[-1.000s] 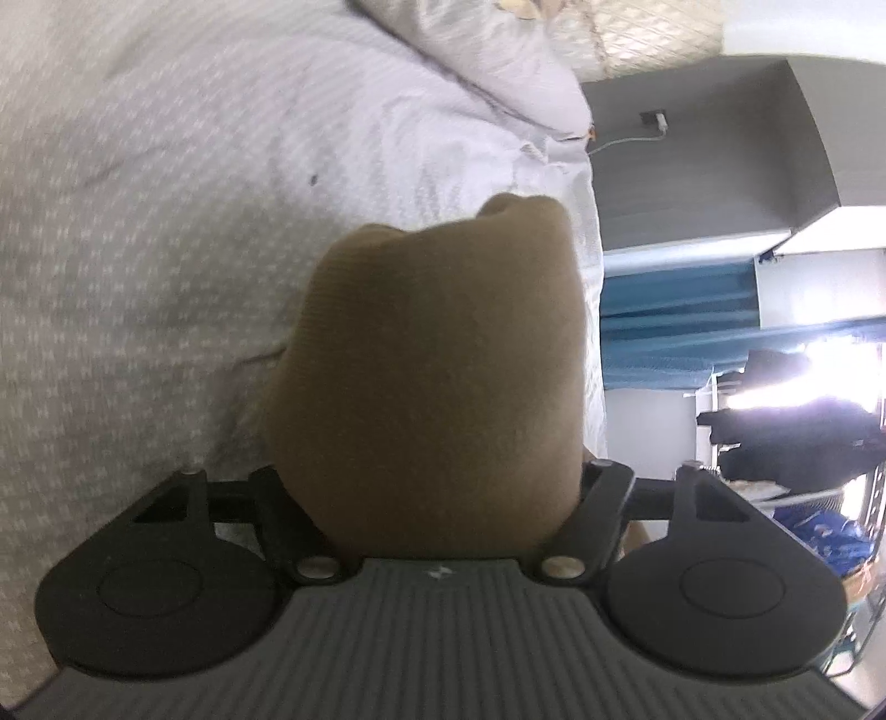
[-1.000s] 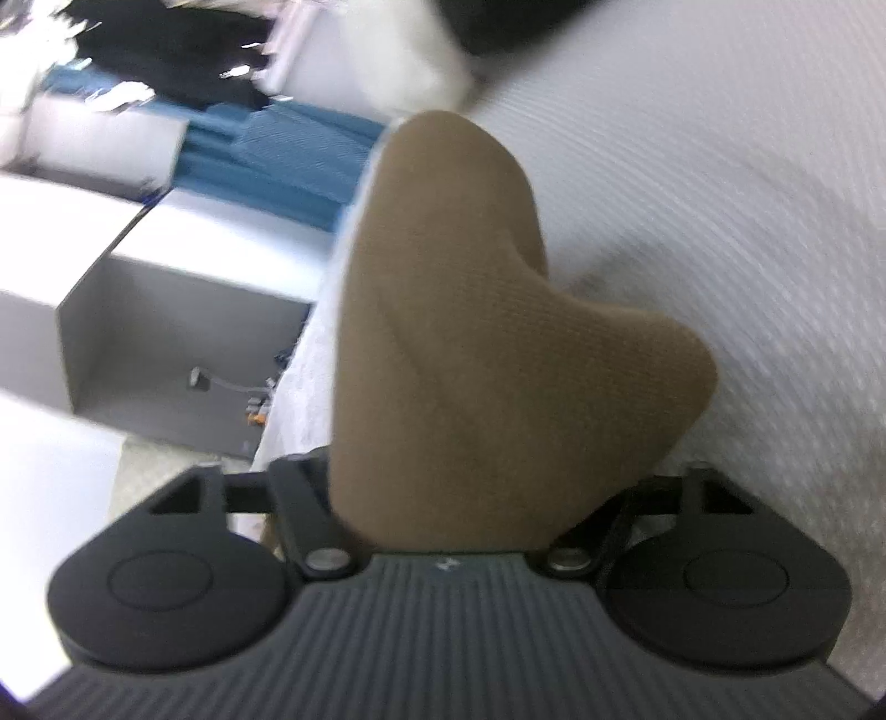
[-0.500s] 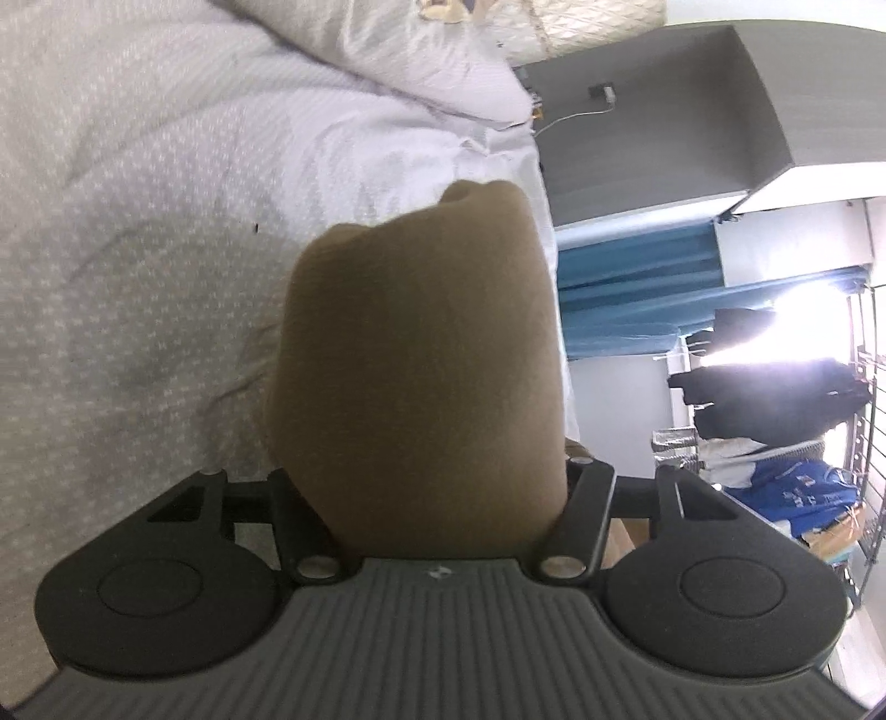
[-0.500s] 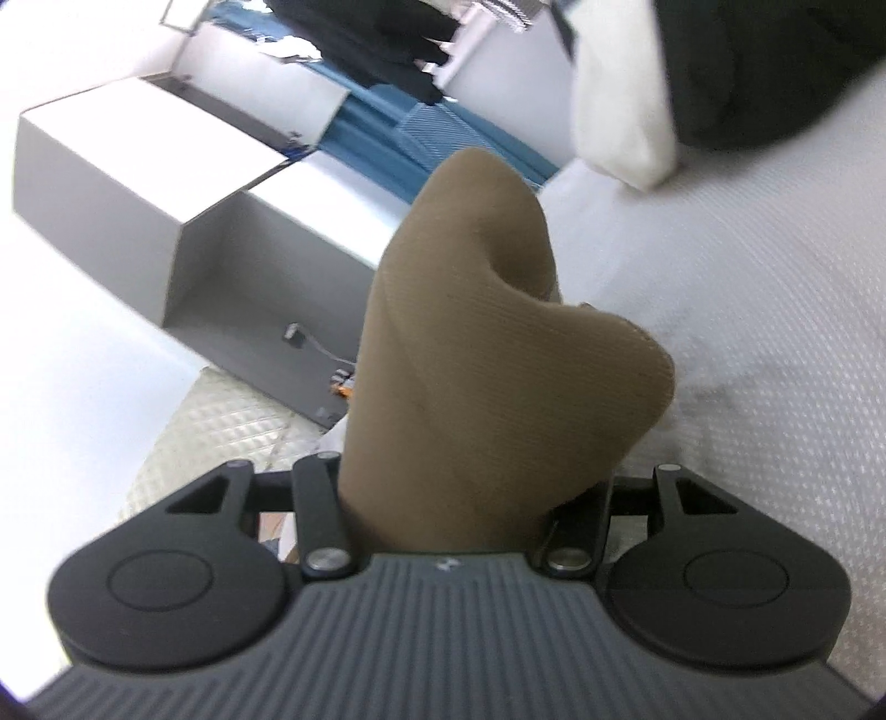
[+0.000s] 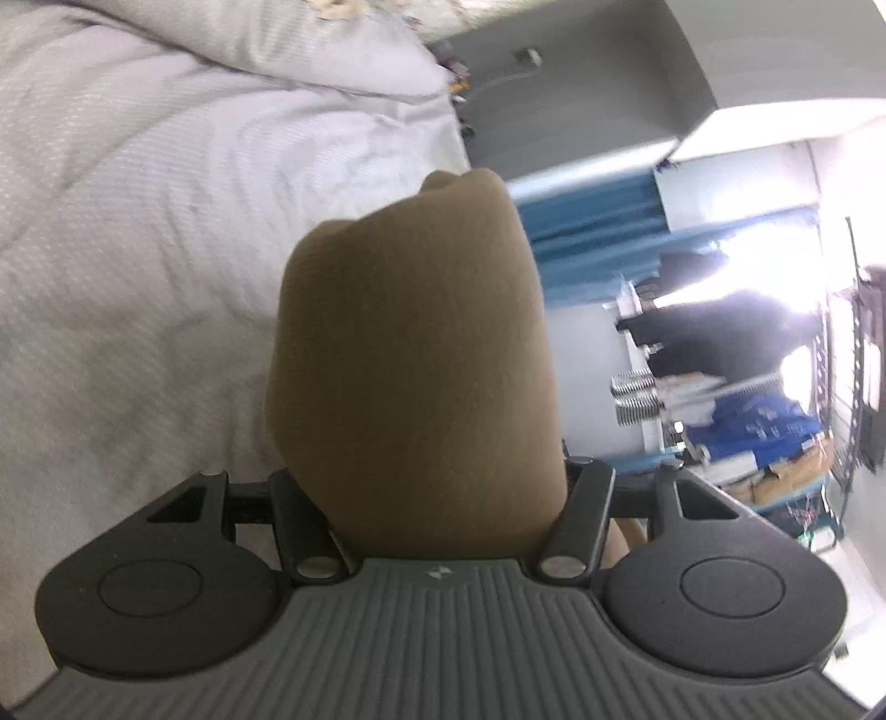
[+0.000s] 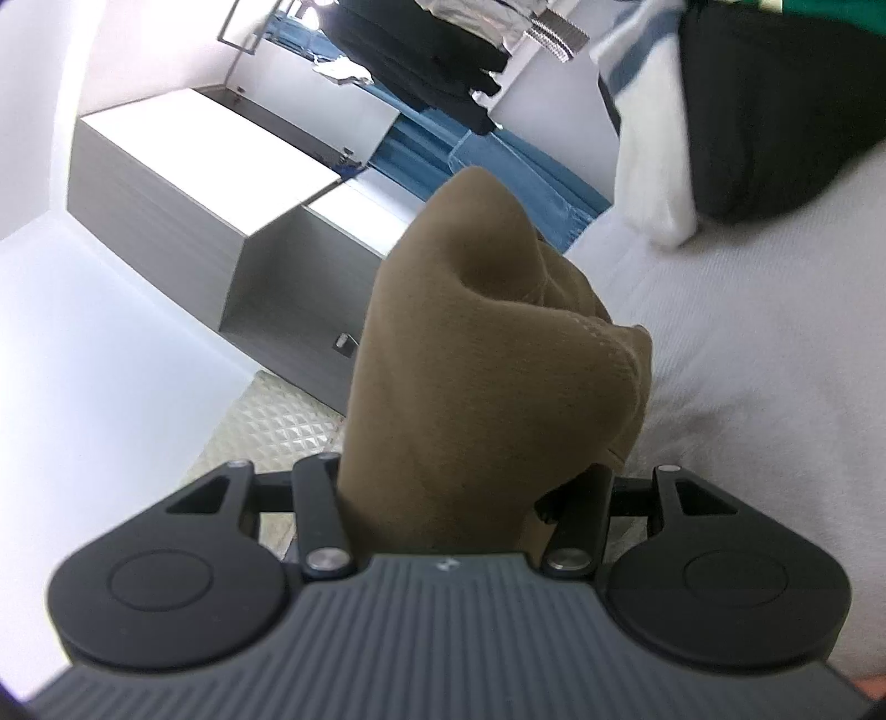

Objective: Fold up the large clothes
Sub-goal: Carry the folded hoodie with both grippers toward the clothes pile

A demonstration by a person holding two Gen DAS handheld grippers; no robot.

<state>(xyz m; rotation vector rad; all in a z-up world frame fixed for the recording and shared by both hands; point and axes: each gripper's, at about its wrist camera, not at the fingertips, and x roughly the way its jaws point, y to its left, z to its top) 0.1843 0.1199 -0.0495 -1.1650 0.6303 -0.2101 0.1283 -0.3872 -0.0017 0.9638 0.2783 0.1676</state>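
Observation:
A brown knit garment (image 5: 410,354) is bunched over my left gripper (image 5: 437,443) and hides its fingers; the gripper is shut on it, held above a white bed (image 5: 138,232). In the right wrist view the same brown garment (image 6: 476,376) drapes over my right gripper (image 6: 459,465), which is shut on it and lifted over the bed (image 6: 747,343). Both sets of fingertips are hidden by cloth.
A pillow (image 5: 288,50) lies at the bed's head. A pile of black and white clothes (image 6: 720,105) sits on the bed at the far right. A grey cabinet (image 6: 221,183), blue curtains (image 5: 592,216) and a clothes rack (image 5: 720,332) stand beside the bed.
Both grippers have tilted and risen with the garment: the views swung away from the bed toward the room. The cloth stays gripped in both.

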